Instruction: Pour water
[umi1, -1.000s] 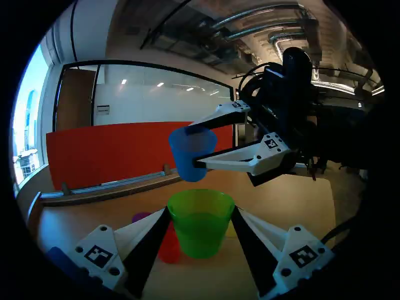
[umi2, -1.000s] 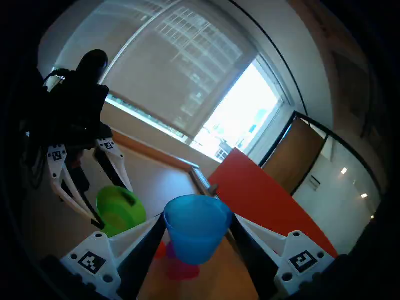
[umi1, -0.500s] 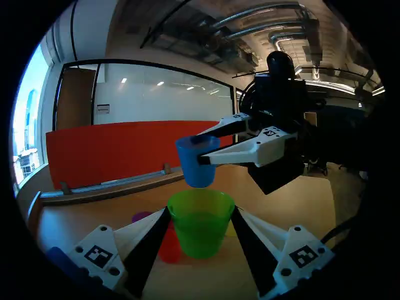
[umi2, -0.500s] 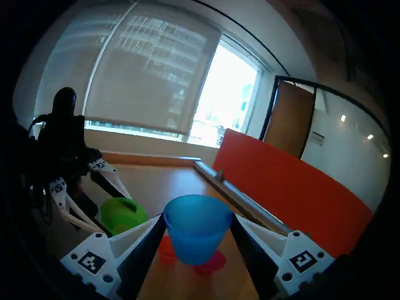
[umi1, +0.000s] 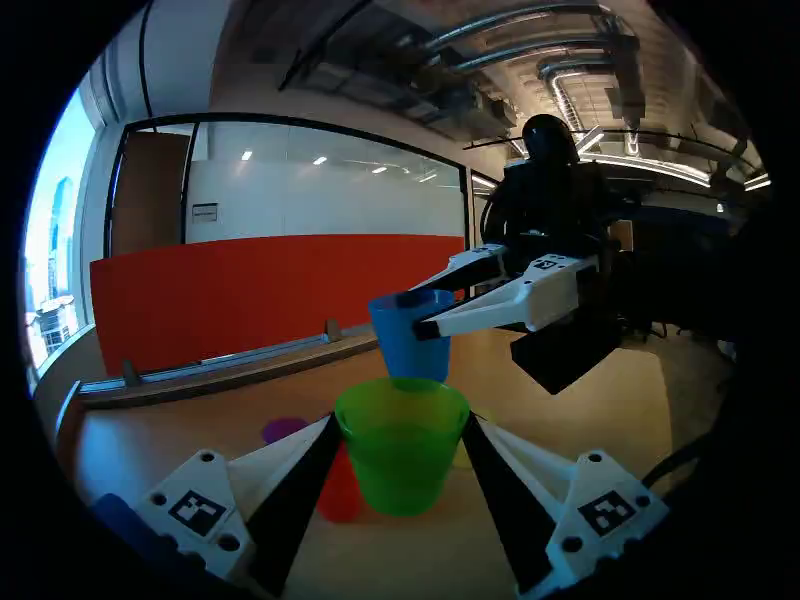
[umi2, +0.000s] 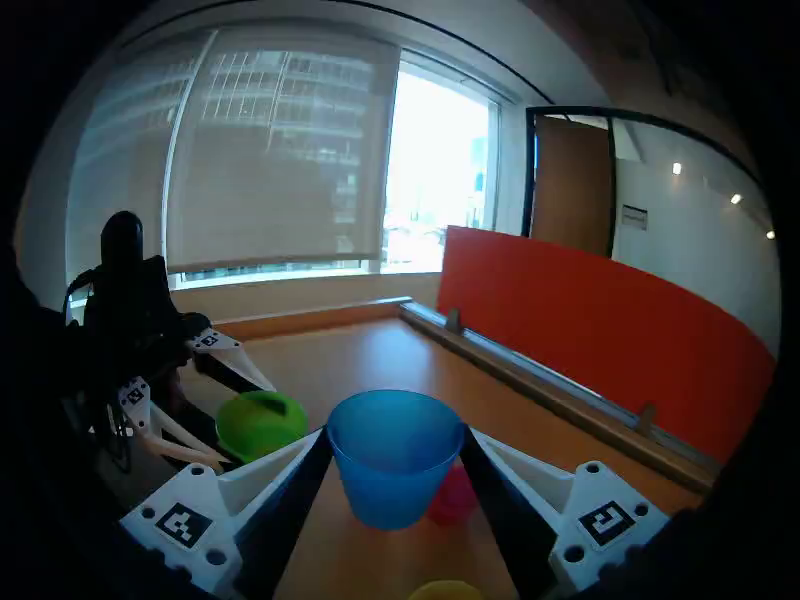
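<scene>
A translucent green cup (umi1: 402, 450) stands upright between the fingers of my left gripper (umi1: 402, 425), which is shut on it. Its lower part looks darker, as if it holds liquid. Just behind and slightly above it, a blue cup (umi1: 410, 335) is held upright by my right gripper (umi1: 412, 315), which reaches in from the right. In the right gripper view the blue cup (umi2: 395, 455) sits upright in my right gripper (umi2: 395, 435), shut on it. The green cup (umi2: 262, 422) is lower left there, held by my left gripper (umi2: 245, 425) above the table.
On the wooden table (umi1: 560, 400) stand a red cup (umi1: 340, 487), a purple thing (umi1: 282, 430) and a yellowish thing (umi1: 462, 462). The right gripper view has a pink cup (umi2: 452, 495) and a yellow rim (umi2: 445, 590). A red partition (umi2: 620, 330) runs along the table's far edge.
The blue cup went from tilted over the green cup to upright, and dropped lower to the right behind it. The left gripper and the green cup stayed still.
</scene>
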